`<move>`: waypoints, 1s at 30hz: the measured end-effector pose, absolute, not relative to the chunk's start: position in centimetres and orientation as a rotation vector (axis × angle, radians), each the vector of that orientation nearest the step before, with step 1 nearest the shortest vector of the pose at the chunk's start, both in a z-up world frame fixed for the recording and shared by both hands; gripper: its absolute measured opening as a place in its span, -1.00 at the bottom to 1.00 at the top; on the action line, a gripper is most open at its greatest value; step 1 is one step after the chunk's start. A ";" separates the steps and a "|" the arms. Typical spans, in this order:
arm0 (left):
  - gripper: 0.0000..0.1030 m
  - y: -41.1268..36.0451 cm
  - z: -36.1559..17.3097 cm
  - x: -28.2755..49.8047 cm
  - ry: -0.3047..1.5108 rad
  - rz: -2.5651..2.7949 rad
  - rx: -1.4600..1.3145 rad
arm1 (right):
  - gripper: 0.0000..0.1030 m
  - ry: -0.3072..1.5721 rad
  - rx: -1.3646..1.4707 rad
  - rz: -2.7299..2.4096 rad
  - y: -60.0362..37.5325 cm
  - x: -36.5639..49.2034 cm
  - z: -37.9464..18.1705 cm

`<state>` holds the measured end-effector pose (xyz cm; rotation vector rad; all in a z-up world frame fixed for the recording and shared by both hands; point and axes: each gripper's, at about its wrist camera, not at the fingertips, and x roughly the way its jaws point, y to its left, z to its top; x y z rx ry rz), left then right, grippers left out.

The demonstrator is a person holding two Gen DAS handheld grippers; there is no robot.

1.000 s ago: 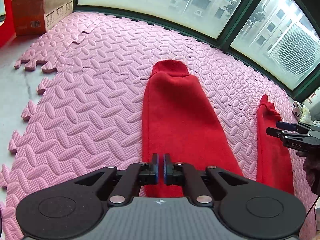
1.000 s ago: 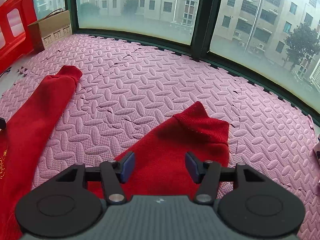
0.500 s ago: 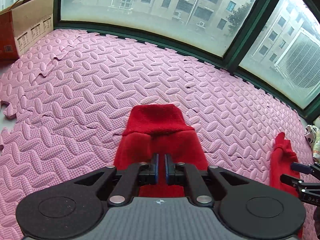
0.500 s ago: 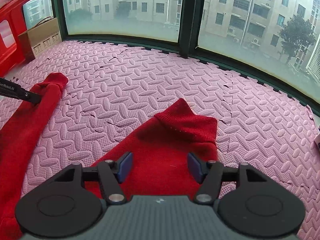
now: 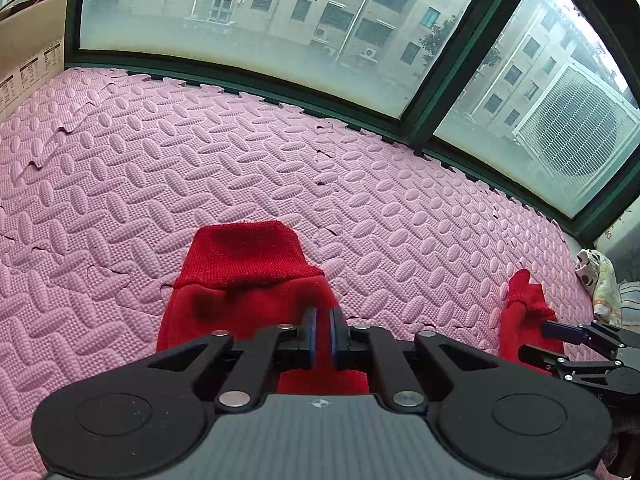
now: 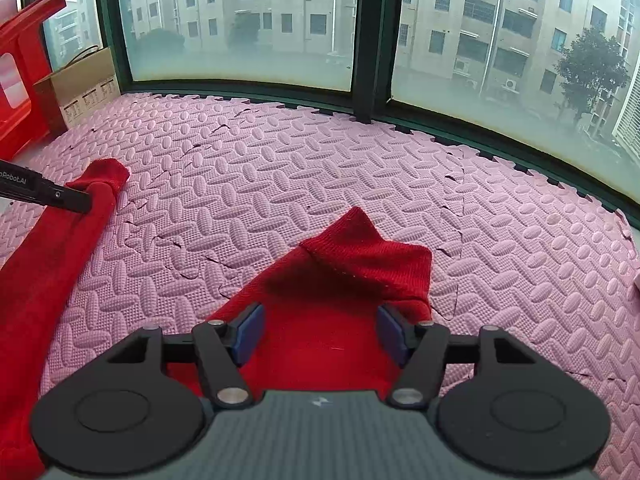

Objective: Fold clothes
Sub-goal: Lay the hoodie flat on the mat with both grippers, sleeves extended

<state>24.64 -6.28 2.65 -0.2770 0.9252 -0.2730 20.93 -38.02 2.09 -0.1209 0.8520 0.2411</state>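
While I look through the left wrist camera, my left gripper has its jaws pinched on the red knitted sweater's left sleeve, lying on the pink foam puzzle mat. Through the right wrist camera, my right gripper hangs with jaws spread above the right sleeve.

White lettering reading "Robot.AI", cut off at the frame's left edge, is seen on the left claw. Printed labels are borne by the cardboard box, but they cannot be read.
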 end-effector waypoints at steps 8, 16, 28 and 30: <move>-0.83 -5.6 3.1 23.6 0.926 -0.283 -0.290 | 0.25 0.859 -0.130 0.273 -37.8 19.4 3.1; -0.83 -6.8 3.7 15.9 0.966 -0.429 -0.204 | 0.27 0.900 -0.152 0.392 -35.0 13.3 3.4; -0.73 -8.5 3.9 9.6 0.948 -0.465 -0.077 | 0.37 0.872 -0.263 0.495 -30.3 5.5 3.5; -0.66 -8.6 4.5 9.4 0.926 -0.477 -0.104 | 0.38 0.859 -0.218 0.490 -30.3 5.1 3.8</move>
